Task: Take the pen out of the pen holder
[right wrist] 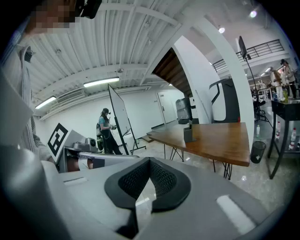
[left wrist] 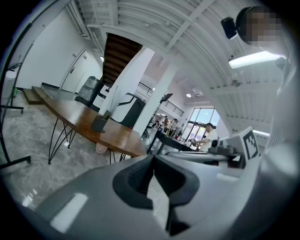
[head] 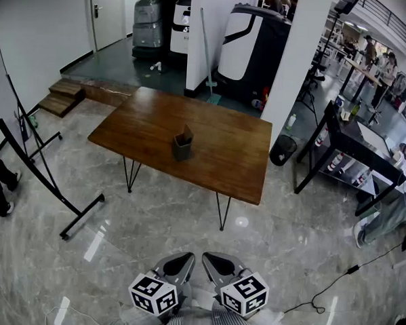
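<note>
2 shut, empty tools, left tool (head: 184, 257) & right tool (head: 212, 257); pen (head: 186, 132) stands approx upright in pen holder (head: 182, 149).

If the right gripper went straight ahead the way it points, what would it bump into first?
Nothing close. Only open floor lies just ahead of the right gripper. Farther on it would probably meet the table, though the depth is hard to judge.

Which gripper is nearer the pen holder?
Left, barely: left gripper is straight below the pen holder in head view; right gripper is offset rightward. Both far short of the table.
</note>
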The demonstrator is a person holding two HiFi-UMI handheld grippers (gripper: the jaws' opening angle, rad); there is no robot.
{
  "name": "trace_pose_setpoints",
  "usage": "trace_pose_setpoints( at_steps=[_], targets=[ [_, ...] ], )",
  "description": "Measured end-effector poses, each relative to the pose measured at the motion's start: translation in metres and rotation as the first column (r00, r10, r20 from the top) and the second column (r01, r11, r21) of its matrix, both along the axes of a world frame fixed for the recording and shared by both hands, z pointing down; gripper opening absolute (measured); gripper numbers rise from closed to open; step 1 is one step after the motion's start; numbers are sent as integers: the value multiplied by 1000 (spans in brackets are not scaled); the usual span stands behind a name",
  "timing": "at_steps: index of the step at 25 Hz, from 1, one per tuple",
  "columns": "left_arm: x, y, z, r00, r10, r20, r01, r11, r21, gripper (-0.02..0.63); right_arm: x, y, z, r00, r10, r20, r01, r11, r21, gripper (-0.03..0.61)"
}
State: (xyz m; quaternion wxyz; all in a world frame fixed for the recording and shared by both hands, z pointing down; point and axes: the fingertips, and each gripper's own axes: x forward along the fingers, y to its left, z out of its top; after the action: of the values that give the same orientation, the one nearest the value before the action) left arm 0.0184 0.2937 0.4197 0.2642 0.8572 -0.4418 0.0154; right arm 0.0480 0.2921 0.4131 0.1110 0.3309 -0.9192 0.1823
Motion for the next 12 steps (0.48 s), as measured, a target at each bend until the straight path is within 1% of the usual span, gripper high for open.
trace_pose_setpoints(
  at_steps=[3, 5, 8, 12],
  targets=[
    [0, -13, 9, 1000, 12, 14, -12, 1000, -4, 8, -3, -18, 8, 1000, 4, 1, -4, 1000, -11, -2],
    [-5, -30, 13, 1000, 1, 12, -1, 1000, -5, 8, -8, -34, 11, 1000, -3, -4, 3, 1000, -12, -2],
    [-16, -65, 13, 1000, -6, 10, 6, 1000, -6, 8, -18, -64, 13, 1000, -6, -6, 6, 1000, -14, -2],
    [-28, -120, 10, 1000, 10, 20, -11, 1000, 6, 8, -25, -123, 12, 1000, 28, 4, -28, 1000, -11, -2]
  ],
)
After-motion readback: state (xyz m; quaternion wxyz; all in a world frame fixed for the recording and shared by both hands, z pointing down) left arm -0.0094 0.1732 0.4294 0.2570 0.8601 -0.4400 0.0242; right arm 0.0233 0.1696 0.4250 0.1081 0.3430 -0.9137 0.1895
